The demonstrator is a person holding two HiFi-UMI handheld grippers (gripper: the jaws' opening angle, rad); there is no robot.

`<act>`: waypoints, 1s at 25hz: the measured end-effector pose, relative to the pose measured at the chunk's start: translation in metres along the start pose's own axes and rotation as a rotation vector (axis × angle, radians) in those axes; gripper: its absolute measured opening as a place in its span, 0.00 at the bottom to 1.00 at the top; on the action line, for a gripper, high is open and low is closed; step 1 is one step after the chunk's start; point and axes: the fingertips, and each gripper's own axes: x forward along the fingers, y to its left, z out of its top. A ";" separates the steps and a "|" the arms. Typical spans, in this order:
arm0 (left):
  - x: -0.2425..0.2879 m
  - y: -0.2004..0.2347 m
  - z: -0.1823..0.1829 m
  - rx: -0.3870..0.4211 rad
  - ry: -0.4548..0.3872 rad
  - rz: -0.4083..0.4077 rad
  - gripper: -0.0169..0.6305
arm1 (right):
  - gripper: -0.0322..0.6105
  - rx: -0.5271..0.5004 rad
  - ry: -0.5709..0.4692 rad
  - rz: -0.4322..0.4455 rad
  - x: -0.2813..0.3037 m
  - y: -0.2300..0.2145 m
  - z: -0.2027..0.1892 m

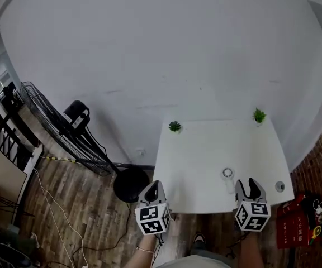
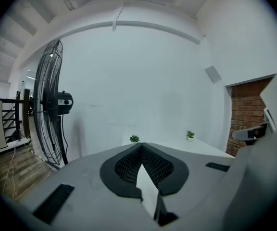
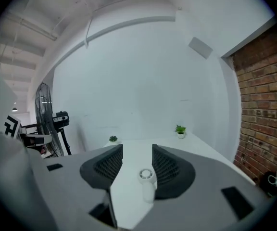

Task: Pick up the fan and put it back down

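On table [image 1: 206,149], one fan [image 1: 227,173], two potted plants [image 1: 175,127] [image 1: 259,115], left gripper [image 2: 141,145] fingers together, right gripper [image 3: 137,147] fingers apart by fan.

Small fan [image 1: 228,173] on table [image 1: 200,166] front, left plant [image 1: 175,127], right plant [image 1: 259,115] at back corners, pedestal fan [image 1: 60,128] left of table

Small white handheld fan [image 1: 228,178], [image 3: 147,183]: lies flat on white table [image 1: 200,149], round head up, handle pointing to near edge, close to that edge, right of middle.
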 end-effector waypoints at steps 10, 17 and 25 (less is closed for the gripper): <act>0.080 -0.004 0.010 -0.020 0.029 0.036 0.03 | 0.34 -0.042 0.043 0.066 0.093 -0.013 0.029; 0.114 0.017 0.022 -0.029 0.026 0.029 0.03 | 0.34 -0.052 0.051 0.062 0.126 0.003 0.040; 0.144 0.031 0.032 -0.049 0.017 -0.005 0.03 | 0.34 -0.057 0.049 0.022 0.142 0.011 0.047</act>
